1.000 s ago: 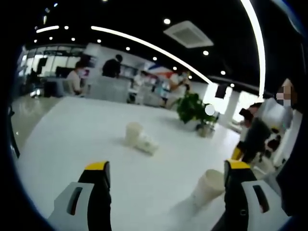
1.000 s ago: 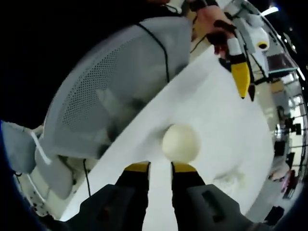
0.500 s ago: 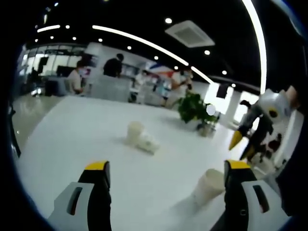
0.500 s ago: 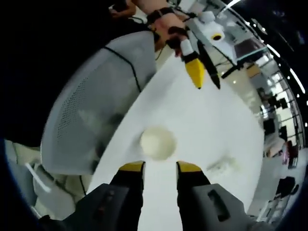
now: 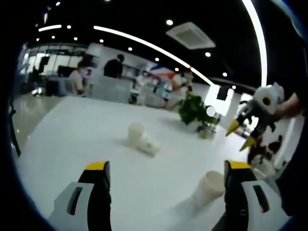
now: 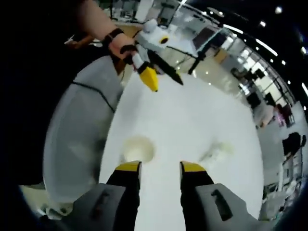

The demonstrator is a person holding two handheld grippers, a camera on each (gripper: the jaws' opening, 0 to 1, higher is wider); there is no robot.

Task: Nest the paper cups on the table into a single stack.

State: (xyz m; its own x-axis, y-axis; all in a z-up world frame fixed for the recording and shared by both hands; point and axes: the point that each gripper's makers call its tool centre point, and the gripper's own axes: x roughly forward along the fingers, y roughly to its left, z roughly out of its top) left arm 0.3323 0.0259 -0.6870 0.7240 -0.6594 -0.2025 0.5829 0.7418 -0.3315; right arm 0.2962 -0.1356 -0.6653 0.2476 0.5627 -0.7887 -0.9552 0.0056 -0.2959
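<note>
Near cup upright at lower right of the left gripper view, just inside the right jaw; same cup seen from above at lower left of the right gripper view, mouth open, just beyond the left jaw tip. Two more cups mid-frame on the table, one standing, one lying against it; a pale blur right of centre in the right gripper view.

Left gripper wide open, empty, low over the table. Right gripper partly open, empty, hanging above the near cup; also visible at upper right of the left gripper view, jaws parted.

Approach step, by the look of it: nothing grasped yet. Next move calls for lowering onto the near cup's rim and closing gently, thin paper crushing easily.

Against the earlier frames: right gripper risen and swung, cup drifted from frame centre to the lower left, jaws slightly wider. Left gripper view unchanged apart from the right gripper coming in higher.

Plant and people beyond the table.
</note>
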